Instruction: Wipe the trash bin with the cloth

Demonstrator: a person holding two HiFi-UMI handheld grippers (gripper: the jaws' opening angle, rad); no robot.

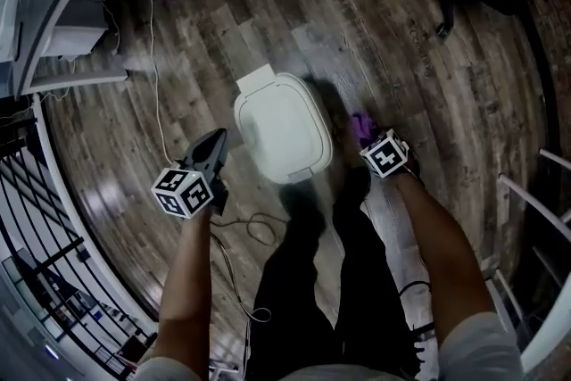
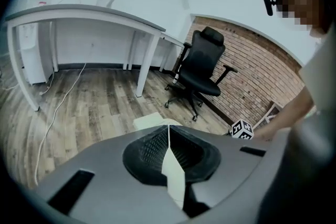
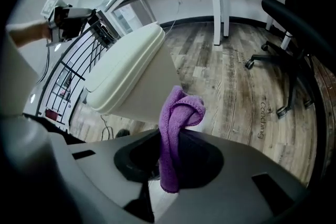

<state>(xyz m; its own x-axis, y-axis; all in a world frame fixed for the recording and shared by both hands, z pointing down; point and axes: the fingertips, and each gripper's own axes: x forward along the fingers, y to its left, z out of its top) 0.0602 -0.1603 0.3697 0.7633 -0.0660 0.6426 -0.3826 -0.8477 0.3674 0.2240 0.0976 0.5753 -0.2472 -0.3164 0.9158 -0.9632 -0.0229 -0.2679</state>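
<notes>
The right gripper (image 3: 169,131) is closed tight on a purple cloth (image 3: 178,113). The cloth sticks up out of the jaws and folds over at the top, and one end hangs down below them. The left gripper (image 2: 169,132) is closed too, with its jaws pressed together and nothing in them.

Just past the cloth stands the trash bin (image 3: 131,68). It is cream, and its rounded lid is down. In the right gripper view the bin is up and to the left of the cloth and very near it, but I cannot tell if they touch.

In the head view the person's legs (image 1: 339,281) in dark trousers stand close to the bin (image 1: 281,134). The bin stands on the wood floor (image 1: 428,76) between the two grippers. The left gripper (image 1: 212,143) is near its left side. The right gripper (image 1: 370,138) with the cloth (image 1: 359,124) is just beside its right side.

A thin cable (image 1: 152,58) runs over the floor on the left. Farther off are a black chair on wheels (image 2: 202,73), a long white surface (image 2: 84,13) on thin legs and a brick wall (image 2: 252,71)
</notes>
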